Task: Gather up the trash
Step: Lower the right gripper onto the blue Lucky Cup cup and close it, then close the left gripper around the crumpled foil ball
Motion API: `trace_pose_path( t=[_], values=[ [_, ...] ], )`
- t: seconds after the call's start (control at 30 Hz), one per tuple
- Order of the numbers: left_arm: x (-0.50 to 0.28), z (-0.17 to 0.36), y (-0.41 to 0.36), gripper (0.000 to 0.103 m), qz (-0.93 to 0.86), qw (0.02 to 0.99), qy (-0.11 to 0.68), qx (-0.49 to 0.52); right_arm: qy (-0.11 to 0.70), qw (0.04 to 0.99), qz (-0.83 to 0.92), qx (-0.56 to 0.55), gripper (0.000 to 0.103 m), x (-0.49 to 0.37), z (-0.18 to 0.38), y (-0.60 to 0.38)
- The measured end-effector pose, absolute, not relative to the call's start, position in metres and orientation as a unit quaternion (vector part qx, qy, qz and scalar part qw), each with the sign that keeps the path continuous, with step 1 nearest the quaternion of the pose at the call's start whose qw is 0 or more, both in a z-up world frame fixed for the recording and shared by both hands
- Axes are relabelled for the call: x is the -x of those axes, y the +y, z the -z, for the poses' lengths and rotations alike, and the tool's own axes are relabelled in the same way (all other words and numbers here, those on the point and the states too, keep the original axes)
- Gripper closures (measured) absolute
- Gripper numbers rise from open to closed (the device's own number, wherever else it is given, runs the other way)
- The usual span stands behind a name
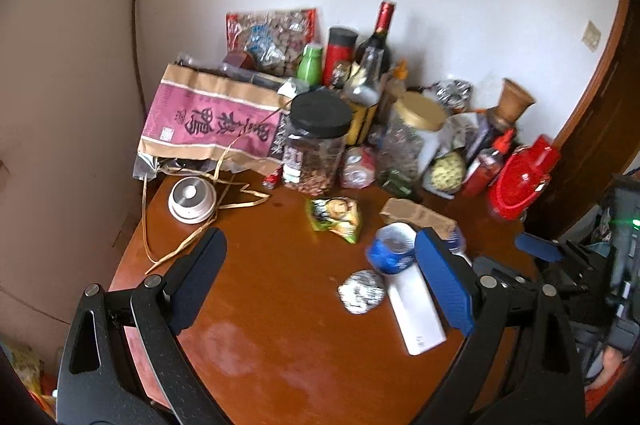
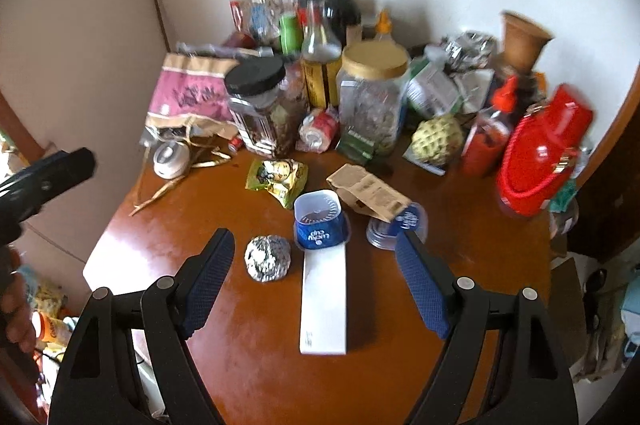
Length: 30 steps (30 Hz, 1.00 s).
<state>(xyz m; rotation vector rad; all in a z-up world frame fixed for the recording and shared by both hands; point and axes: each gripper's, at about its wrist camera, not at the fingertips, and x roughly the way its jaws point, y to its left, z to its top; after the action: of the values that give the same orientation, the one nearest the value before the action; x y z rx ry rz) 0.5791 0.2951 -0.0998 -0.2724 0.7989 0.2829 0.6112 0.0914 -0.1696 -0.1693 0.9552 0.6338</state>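
Both my left gripper and right gripper are spread wide and empty, so the foil ball, blue cup and snack wrapper still wait on the table.

Glossy wood table; crinkled foil ball; matt brown paper bag; shiny plastic cup.

open, bare wood across the near half of the desk. mid-desk blocked by a foil ball, blue cup, white box, green wrapper and brown packet. far edge walled off by jars, bottles and a red bag.
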Motion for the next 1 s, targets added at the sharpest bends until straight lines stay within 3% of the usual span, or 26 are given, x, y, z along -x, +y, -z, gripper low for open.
trace_pose_path(
  t=[0.47,0.63,0.73,1.0],
  values=[
    [-0.621,0.195,0.344,0.008,-0.128,0.861,0.464,0.162,0.546,0.793,-0.255,0.094,0.024,-0.675,0.283,0.151],
    [-0.625,0.216,0.346,0.008,-0.116,0.851,0.484,0.170,0.540,0.799,-0.249,0.089,0.024,-0.679,0.288,0.151],
    [-0.629,0.227,0.343,0.008,-0.104,0.842,0.497,0.180,0.543,0.796,-0.252,0.093,0.040,-0.680,0.291,0.152],
    [-0.643,0.246,0.315,0.008,-0.073,0.830,0.523,0.180,0.524,0.807,-0.261,0.080,0.041,-0.672,0.273,0.130]
  ],
)
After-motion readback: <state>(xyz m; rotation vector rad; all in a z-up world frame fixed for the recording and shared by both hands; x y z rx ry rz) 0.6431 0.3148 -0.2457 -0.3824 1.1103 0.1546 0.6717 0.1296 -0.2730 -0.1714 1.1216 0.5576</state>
